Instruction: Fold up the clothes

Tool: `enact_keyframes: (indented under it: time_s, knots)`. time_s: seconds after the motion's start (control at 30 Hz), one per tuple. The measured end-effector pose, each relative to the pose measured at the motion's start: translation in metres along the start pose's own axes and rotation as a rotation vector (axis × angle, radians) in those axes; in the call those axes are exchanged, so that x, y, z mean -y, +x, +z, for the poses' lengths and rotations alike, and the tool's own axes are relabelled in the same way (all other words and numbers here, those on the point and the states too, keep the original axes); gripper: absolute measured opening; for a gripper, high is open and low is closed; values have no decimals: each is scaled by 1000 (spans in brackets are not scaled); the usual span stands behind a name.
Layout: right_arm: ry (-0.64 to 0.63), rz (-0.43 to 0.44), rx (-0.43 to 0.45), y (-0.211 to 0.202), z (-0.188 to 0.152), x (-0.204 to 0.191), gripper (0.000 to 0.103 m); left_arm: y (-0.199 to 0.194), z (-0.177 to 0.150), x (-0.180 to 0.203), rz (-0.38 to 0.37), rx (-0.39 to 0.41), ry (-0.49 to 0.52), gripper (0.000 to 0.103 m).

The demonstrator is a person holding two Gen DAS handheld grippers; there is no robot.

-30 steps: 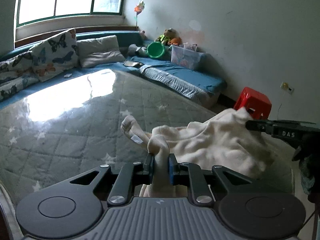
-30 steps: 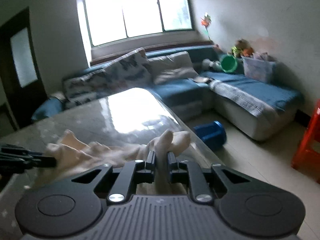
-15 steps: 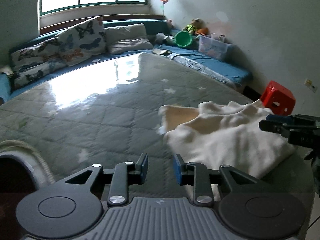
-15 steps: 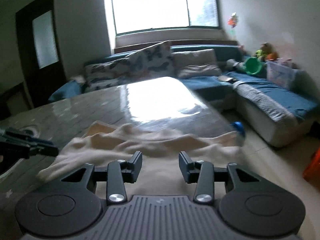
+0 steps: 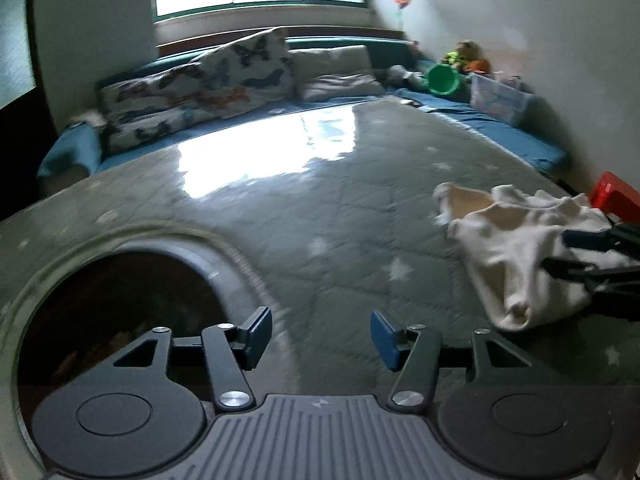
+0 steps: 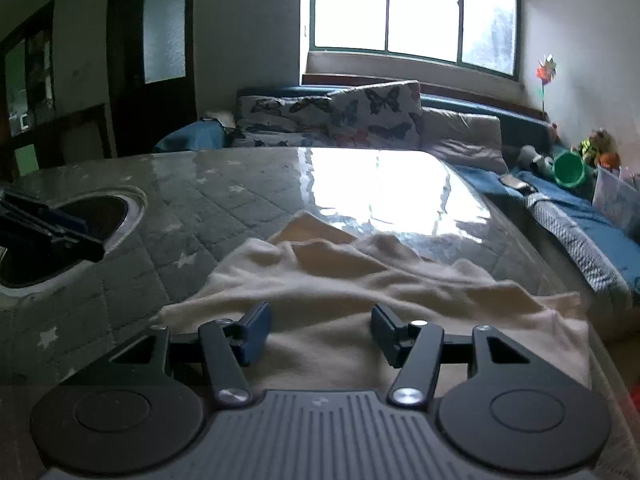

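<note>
Nearest in the right wrist view, the right gripper (image 6: pixel 319 330) hung over the near part of the cloth (image 6: pixel 360 280), its jaws opening and its pads clear of the fabric, so nothing was grasped. The left gripper (image 5: pixel 321 336) was likewise released, jaws opening over bare table (image 5: pixel 280 220), with the round hole (image 5: pixel 120 312) just to its near left and the cloth well off to its right. The cloth lay rumpled near the table's right edge, 1 tan flap turned up at its far side. From here the fold looked loose rather than flat, so the ridges could spring back and undo it with no pad pressing them. A slide toward the right edge might tip the cloth off the table, since its near right corner already lay close to that edge. The left gripper, sweeping near the hole, could catch its rim. Beyond, glare (image 6: pixel 392 188) on the glossy top might hide the far hem.
</note>
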State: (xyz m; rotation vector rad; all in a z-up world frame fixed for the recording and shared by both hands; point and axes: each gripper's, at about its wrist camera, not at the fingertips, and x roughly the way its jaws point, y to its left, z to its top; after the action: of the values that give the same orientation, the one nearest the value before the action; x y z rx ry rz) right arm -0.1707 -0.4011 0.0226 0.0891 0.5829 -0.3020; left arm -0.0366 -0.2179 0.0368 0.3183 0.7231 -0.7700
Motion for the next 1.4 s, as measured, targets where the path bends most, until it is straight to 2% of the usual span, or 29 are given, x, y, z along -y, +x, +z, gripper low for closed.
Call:
enact_keyframes:
  time_s: [0.13,0.2,0.37,0.43,0.53,0.67,0.9,1.1,1.4]
  knots:
    - [-9,48,34,-10,12,-10,70,-10,-12,-17,64,-5,-30,64]
    - [-31,88,39,-8,19,-22,71,-14,-16,-26,91,-15,-54,66]
    - [-72,214,17,12,32,-59,86,-27,-29,-44,173,-18,-89,73]
    - [-104,245,9,21,36,-76,95,-31,-34,-52,209,-14,-98,75]
    - [-139,294,-4,36,40,-99,103,-36,-41,-68,245,-15,-143,80]
    - [-156,328,-26,54,46,-120,103,-40,-52,-91,300,-14,-214,85]
    - [-130,335,-46,88,54,-134,103,-42,-67,-124,404,-9,-310,95]
    - [-124,318,-68,111,54,-147,103,-39,-77,-136,478,19,-332,99]
    - [-143,303,-104,128,55,-163,103,-37,-85,-148,509,43,-375,103]
